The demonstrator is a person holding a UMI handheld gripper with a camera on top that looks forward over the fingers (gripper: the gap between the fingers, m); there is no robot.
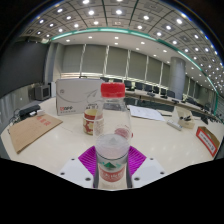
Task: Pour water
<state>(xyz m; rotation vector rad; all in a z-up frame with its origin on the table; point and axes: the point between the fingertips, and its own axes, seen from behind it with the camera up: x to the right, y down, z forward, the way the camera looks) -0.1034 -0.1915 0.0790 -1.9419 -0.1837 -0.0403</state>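
- Tongs (112,170) in your hand are clamped on the clear plastic water bottle with a red cap (113,135), held upright between the pads.
- Beyond it, a small glass jar (93,121) stands on the pale tabletop (60,140).
- Farther back sits a white box (78,96).

Handheld two-finger gripper (112,165), seen from its own camera

Two pale grey, flat-faced fingers (75,168) are showing at the bottom, angling inward like a shallow V. Each is wearing a bright magenta pad (88,157) on its inner face, with a faint ribbed or gridded texture. The outer finger edges are looking dark and squared off. No cables, screws or markings can be made out.
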